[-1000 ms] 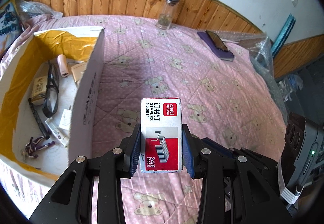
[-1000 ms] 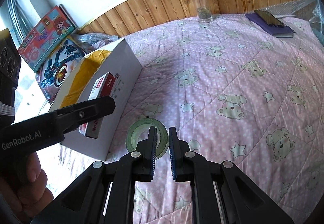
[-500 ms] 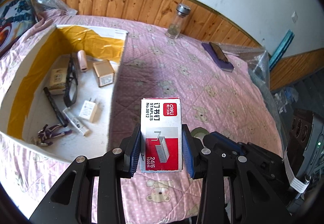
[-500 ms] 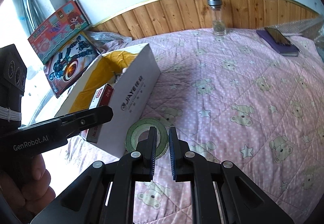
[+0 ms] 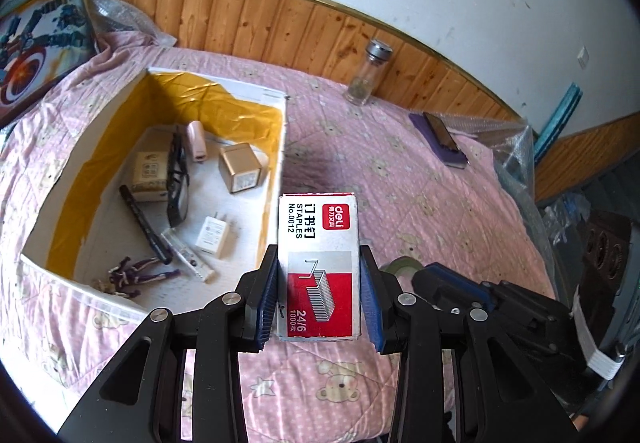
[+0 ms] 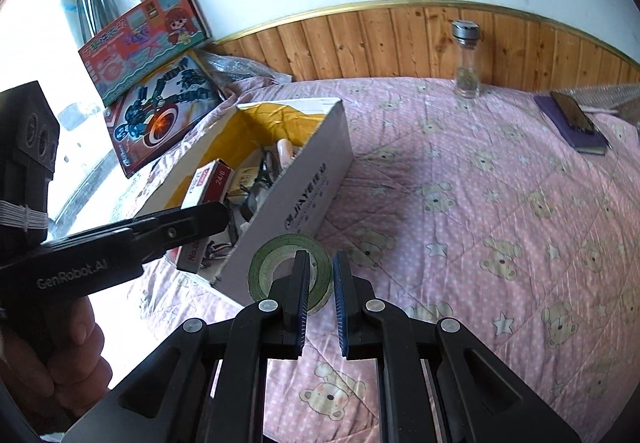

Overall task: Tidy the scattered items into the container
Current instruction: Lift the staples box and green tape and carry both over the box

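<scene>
Staples first: your left gripper [image 5: 319, 293] was clamped on the staple box [image 5: 320, 267], pads pressed on its two long sides, the box standing up between them. The cardboard box [image 5: 282, 147] lay ahead and to the left of that gripper, its near white wall just left of the staple box's top edge. From that pose the carton looked, by my reading, not yet clear of the wall. Had you let go there, it could have struck the rim and tipped back onto the bed [image 5: 420, 203], or landed flat on the glasses [image 5: 178, 179] and the white charger [image 5: 212, 235] already lying inside.

Your right gripper [image 6: 320, 297] was closed on the green tape roll [image 6: 280, 263], one pad through its hole, the other outside, pinching the ring's wall. The roll hung just ahead of the fingers, right beside the cardboard box's near corner. That grip took only a narrow strip of the ring, so a knock against the corner could have twisted it loose.

Both grippers sat close together by the same wall. Bringing them in at once risked the right fingers clipping the left gripper's arm, seen just to their left in the right wrist view.
</scene>
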A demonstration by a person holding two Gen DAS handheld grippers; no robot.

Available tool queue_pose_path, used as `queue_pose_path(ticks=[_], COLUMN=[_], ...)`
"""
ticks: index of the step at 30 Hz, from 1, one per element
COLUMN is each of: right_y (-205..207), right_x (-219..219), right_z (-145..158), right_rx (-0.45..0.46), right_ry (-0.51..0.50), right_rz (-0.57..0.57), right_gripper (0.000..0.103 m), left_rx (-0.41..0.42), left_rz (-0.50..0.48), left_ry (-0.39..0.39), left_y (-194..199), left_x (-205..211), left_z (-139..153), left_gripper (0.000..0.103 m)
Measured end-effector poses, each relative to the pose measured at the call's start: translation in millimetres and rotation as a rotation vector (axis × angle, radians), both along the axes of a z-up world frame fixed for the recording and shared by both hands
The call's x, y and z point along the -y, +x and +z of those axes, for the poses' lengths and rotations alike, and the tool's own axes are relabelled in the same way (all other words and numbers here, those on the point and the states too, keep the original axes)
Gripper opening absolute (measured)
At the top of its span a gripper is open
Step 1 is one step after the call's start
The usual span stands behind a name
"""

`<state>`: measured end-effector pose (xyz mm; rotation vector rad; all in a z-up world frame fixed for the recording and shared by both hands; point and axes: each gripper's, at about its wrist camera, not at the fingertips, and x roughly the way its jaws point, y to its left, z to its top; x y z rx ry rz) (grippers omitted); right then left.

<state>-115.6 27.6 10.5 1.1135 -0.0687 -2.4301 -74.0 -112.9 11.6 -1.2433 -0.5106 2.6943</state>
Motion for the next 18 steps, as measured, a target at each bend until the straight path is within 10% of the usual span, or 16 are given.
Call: queue_pose_path(ticks=[18], right_y=[-12.2], right_x=[56.9], right_z=[22.5], right_rx=[-0.042], right_ry=[0.035], right_rz=[0.124], right_gripper=[0.013], left_rx=[-0.004], left_rz=[0.102], left_ry=[0.050], left_y=[-0.4], left_x=[60.2], left_z=[-1.4], left_gripper=[0.038])
